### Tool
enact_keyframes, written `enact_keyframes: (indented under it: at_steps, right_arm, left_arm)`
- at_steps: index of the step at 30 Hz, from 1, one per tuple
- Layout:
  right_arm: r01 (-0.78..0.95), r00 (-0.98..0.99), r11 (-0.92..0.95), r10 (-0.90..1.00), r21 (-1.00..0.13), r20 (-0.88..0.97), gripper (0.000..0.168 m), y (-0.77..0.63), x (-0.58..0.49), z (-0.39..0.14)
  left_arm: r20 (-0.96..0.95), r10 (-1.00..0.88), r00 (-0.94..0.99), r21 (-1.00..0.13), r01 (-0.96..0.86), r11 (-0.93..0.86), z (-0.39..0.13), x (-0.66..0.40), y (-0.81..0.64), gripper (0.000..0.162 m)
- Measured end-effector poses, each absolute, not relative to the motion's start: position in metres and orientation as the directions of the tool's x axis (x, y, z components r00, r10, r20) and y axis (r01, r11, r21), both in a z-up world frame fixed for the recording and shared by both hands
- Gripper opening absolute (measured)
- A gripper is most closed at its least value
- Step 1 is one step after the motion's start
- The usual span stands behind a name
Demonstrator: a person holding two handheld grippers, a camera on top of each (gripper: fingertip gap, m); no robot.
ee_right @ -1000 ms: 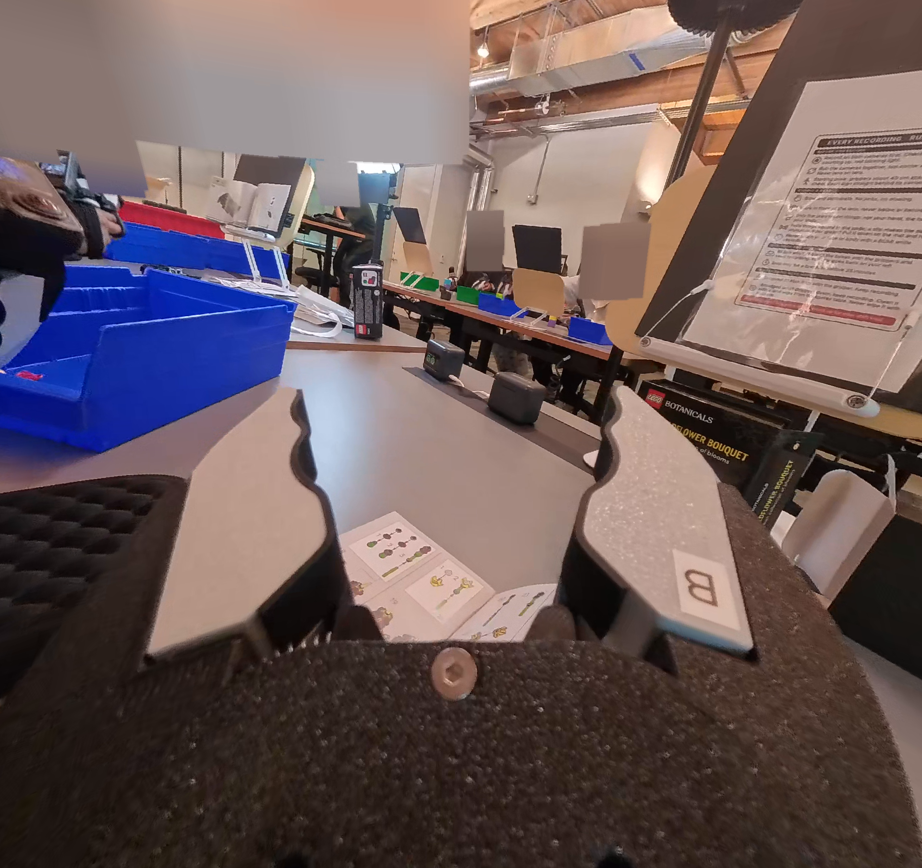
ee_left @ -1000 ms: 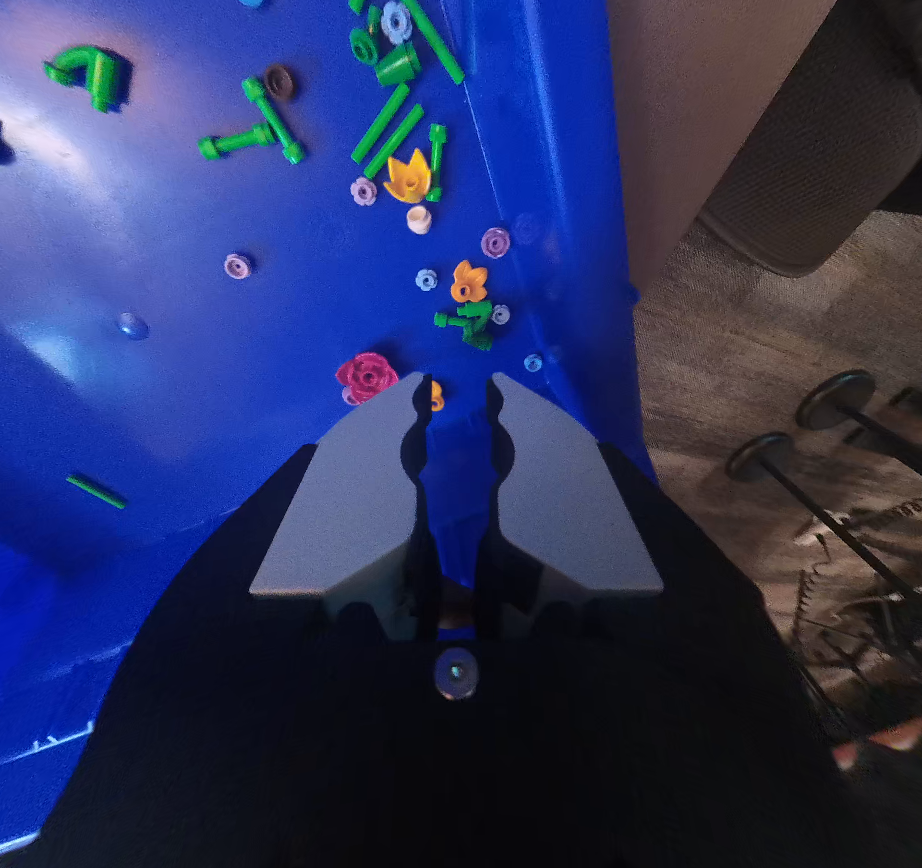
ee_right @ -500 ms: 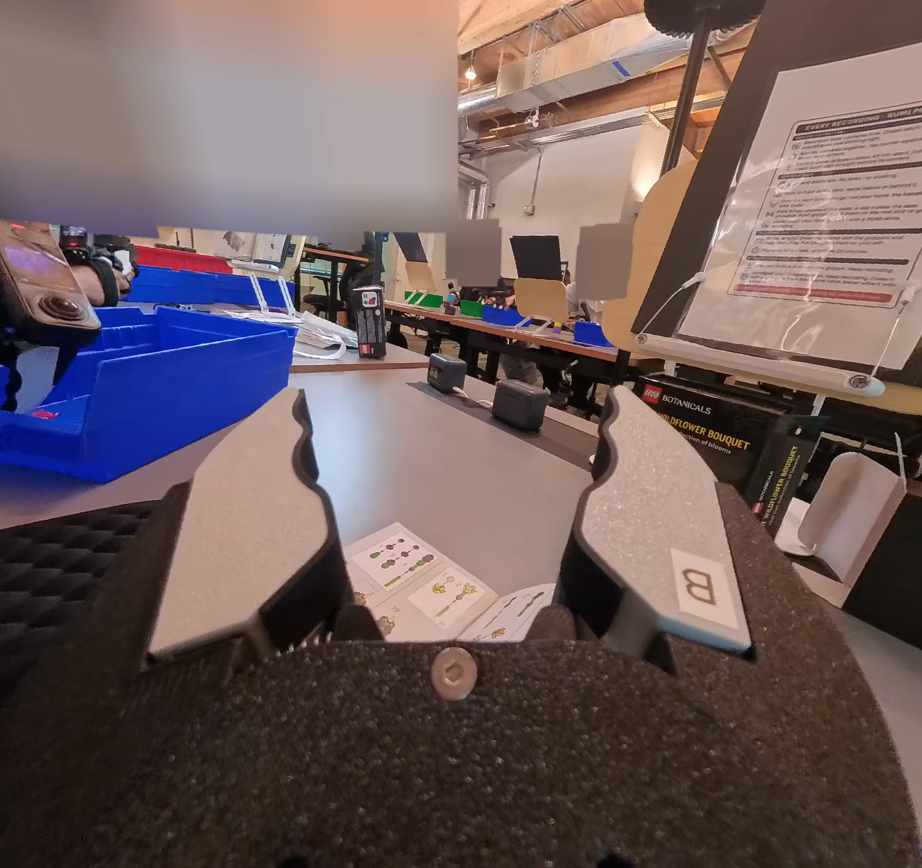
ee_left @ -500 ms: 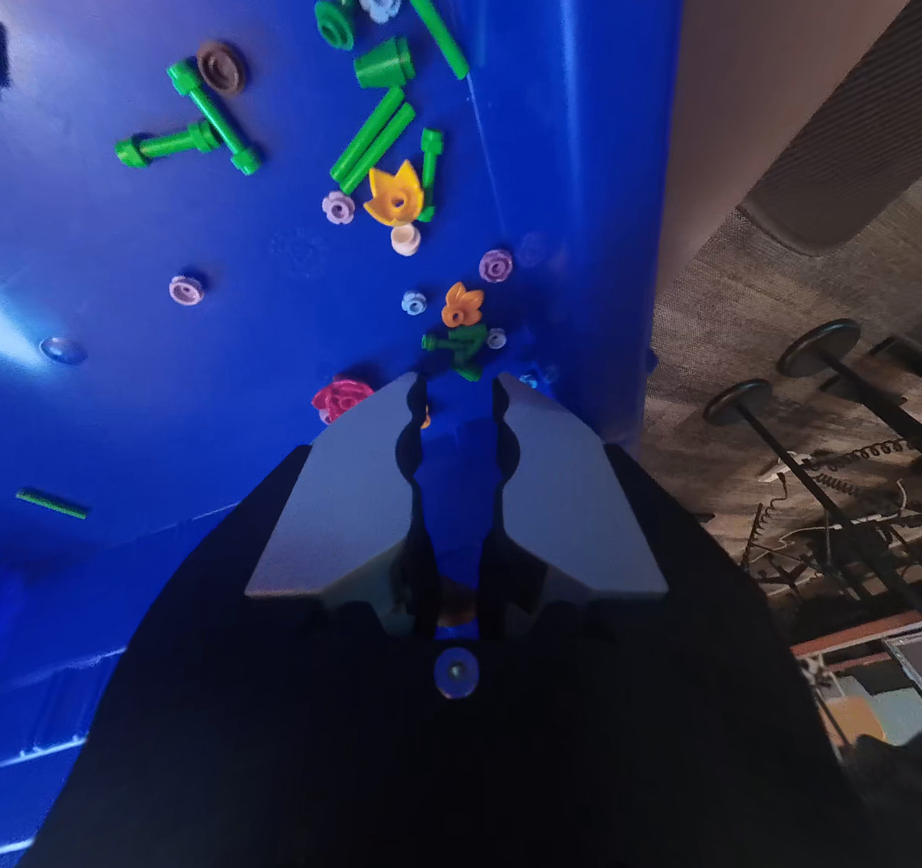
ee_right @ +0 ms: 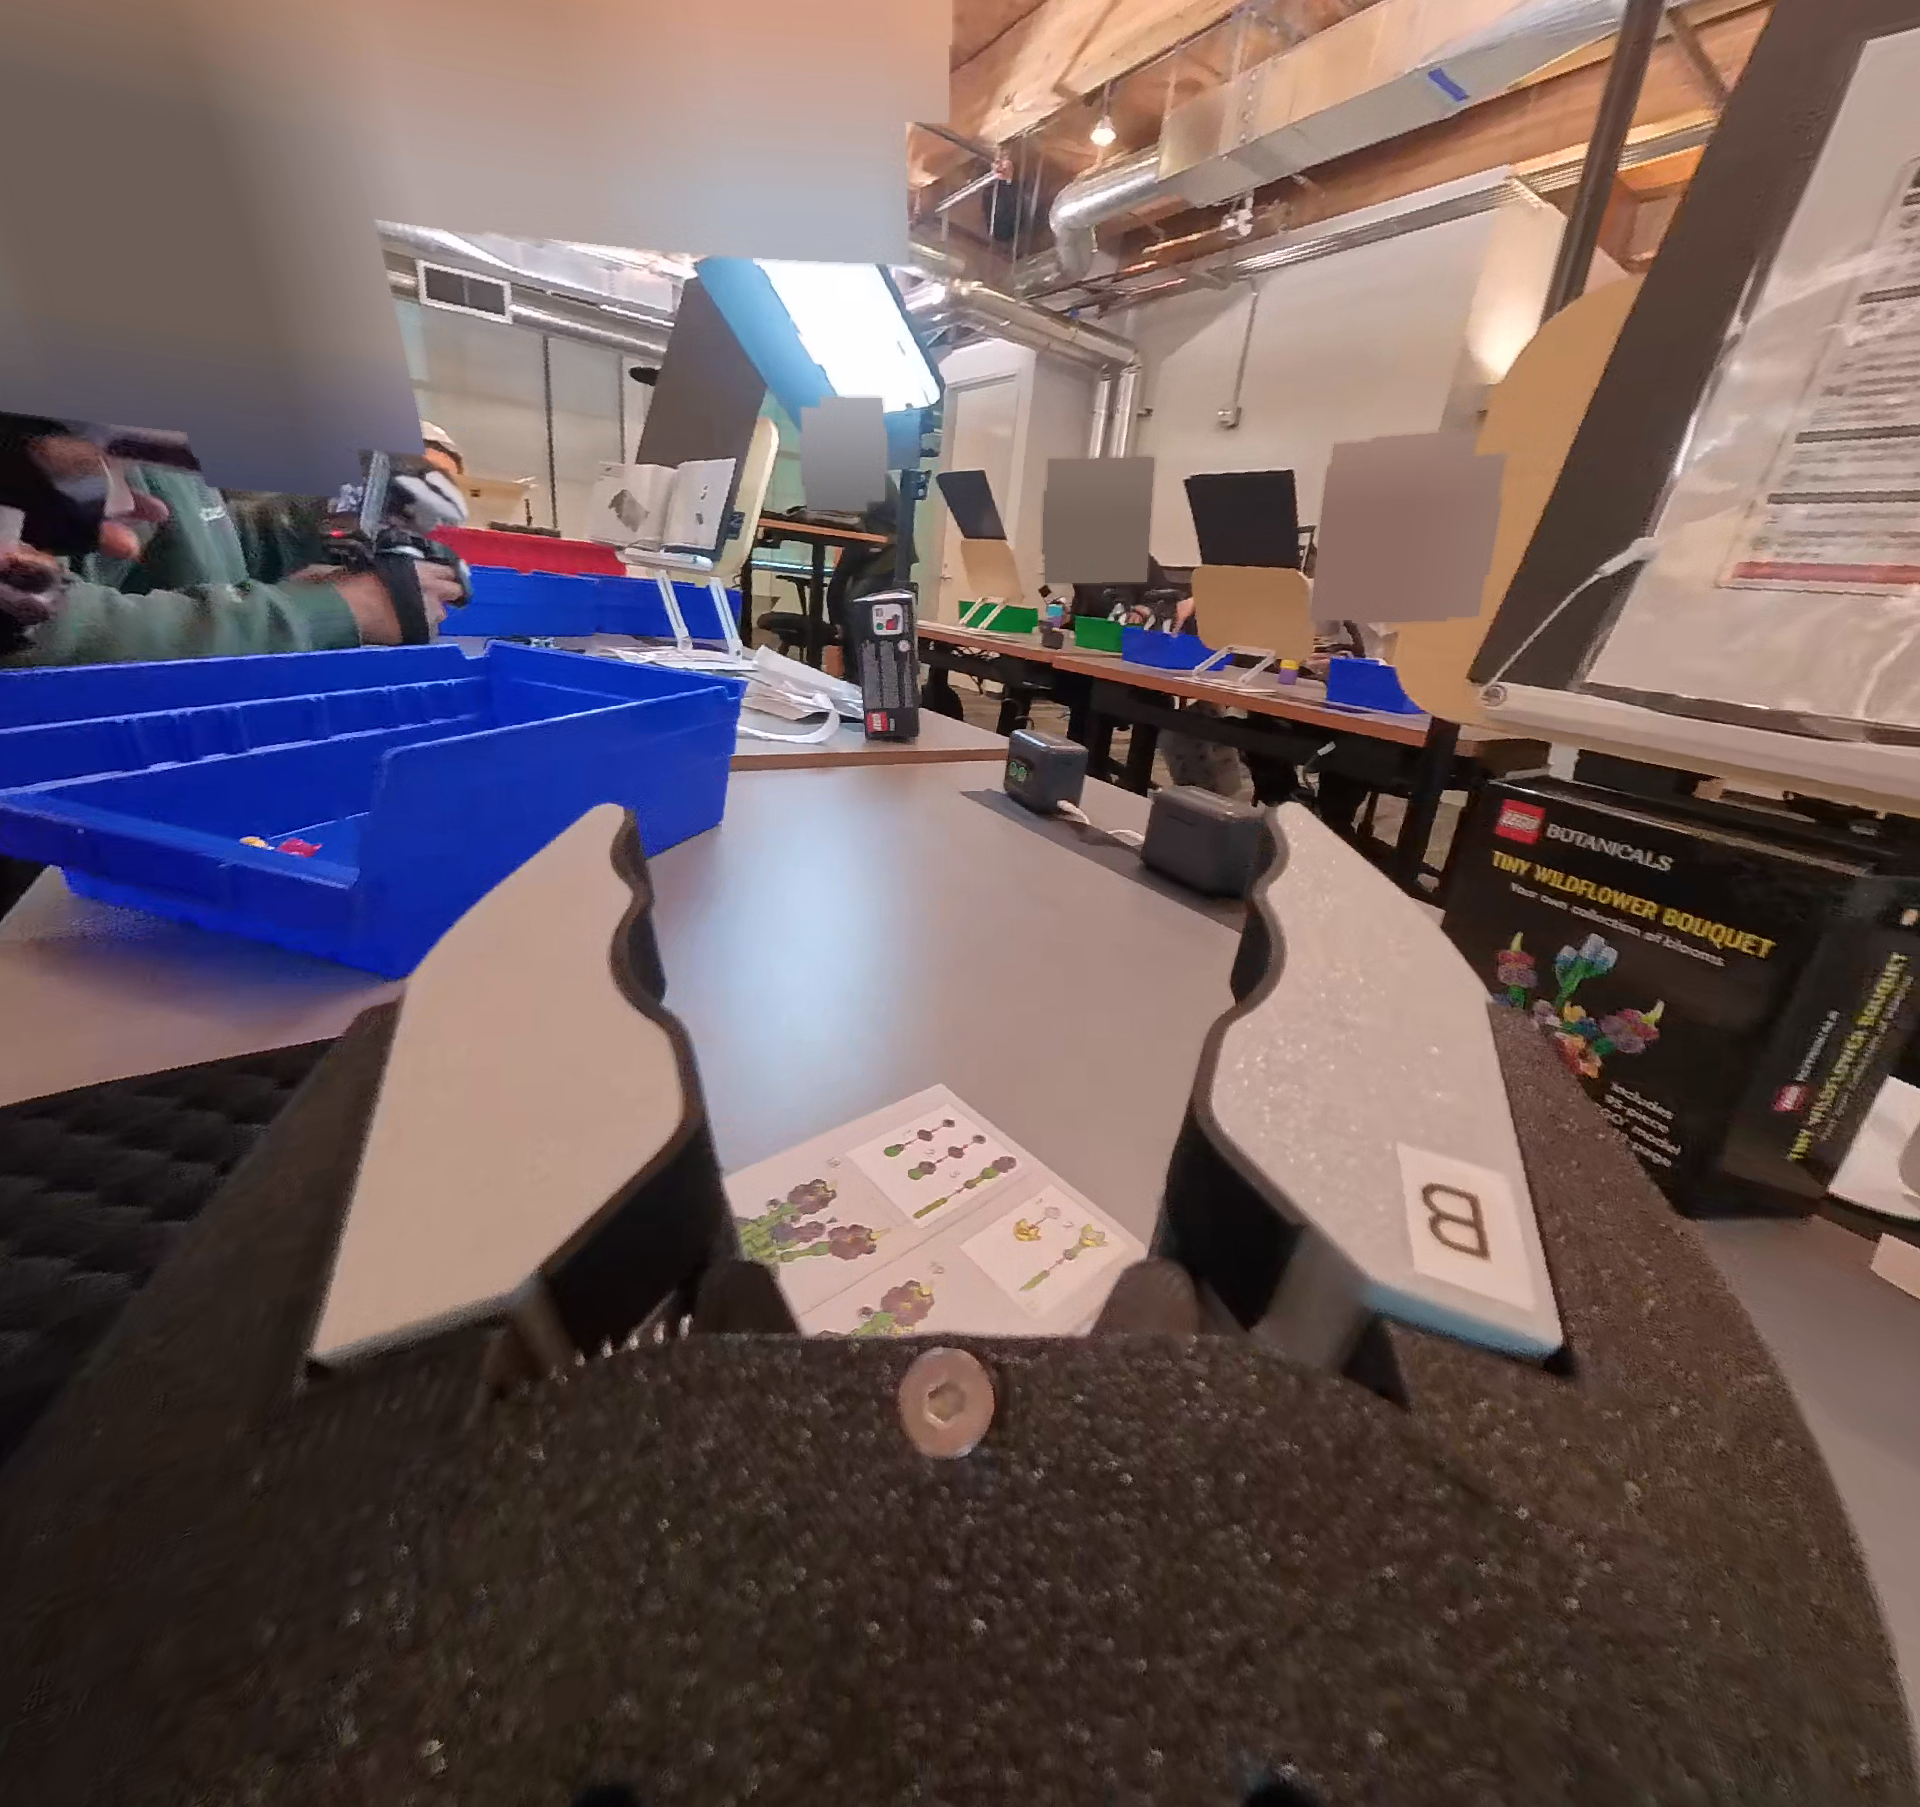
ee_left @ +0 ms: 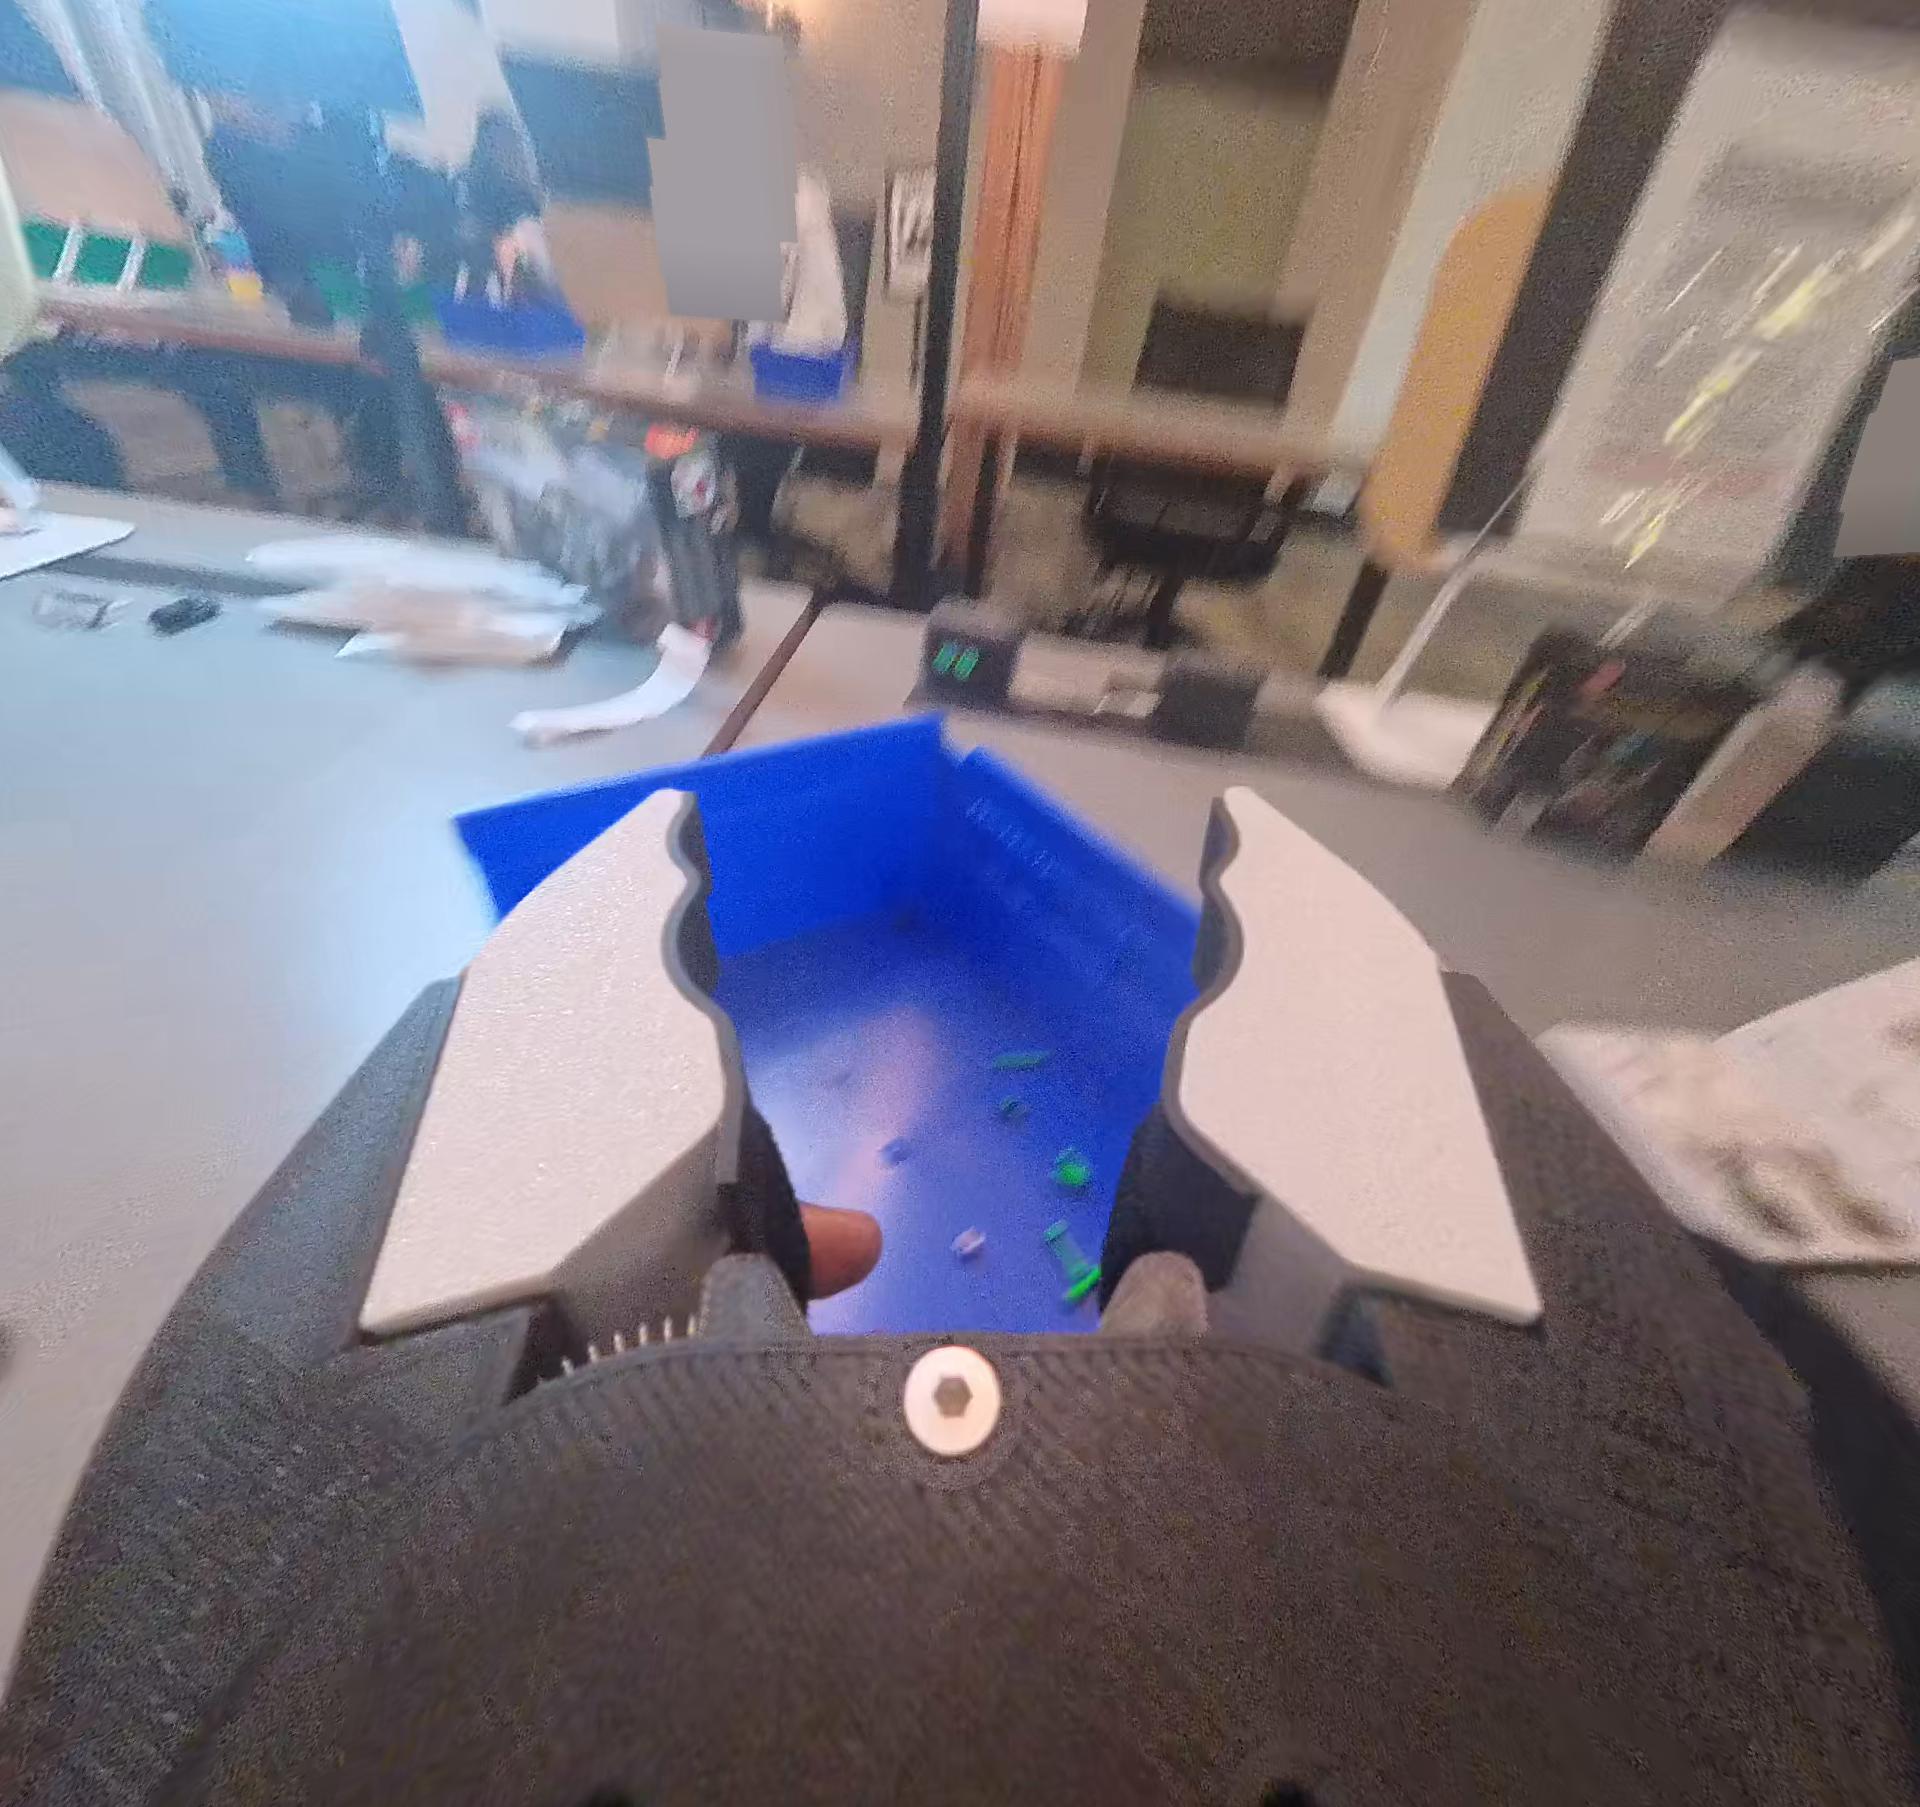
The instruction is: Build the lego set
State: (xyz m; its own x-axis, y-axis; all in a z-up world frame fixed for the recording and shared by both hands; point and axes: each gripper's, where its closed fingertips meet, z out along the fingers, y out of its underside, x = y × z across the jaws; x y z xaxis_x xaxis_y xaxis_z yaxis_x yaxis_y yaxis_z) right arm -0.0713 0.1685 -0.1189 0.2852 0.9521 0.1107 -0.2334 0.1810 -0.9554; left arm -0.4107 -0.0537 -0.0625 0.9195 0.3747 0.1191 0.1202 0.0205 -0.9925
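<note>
Left wrist view: fingers (ee_left: 582,1009) spread above bin (ee_left: 831,822).

Bare grey table (ee_right: 914,936) lay mid-frame; blue bin (ee_right: 540,822) blocked left, black box (ee_right: 1662,988) blocked right.

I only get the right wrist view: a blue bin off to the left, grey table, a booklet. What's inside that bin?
Observer: The left view looks into the blue bin: small green pieces lie scattered on its floor.
Operator: Is the left gripper holding one?
Observer: No. The left gripper is open, nothing between its fingers.
Operator: Anything else near it?
Observer: A fingertip shows low between the fingers.
</note>
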Motion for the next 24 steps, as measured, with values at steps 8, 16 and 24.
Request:
enact_keyframes:
  at_steps: [8, 16, 24]
  right_arm:
    - [-0.239, 0.352, 0.338, 0.904, -0.910, 0.244, 0.107, 0.150, -0.060, -0.089]
    - [-0.228, 0.475, 0.457, 0.823, -0.860, 0.311, 0.102, 0.126, -0.026, -0.069]
    - [-0.150, 0.571, 0.480, 0.756, -0.864, 0.321, 0.103, 0.186, -0.021, -0.064]
  left_arm:
    - [0.048, 0.088, 0.995, -0.930, 0.012, 0.369, -0.006, -0.290, -0.007, 0.095]
    - [-0.079, -0.080, 0.994, -0.936, -0.046, 0.349, -0.014, -0.248, 0.045, 0.095]
    - [-0.114, 0.050, 0.992, -0.916, -0.124, 0.380, 0.029, -0.317, 0.062, 0.094]
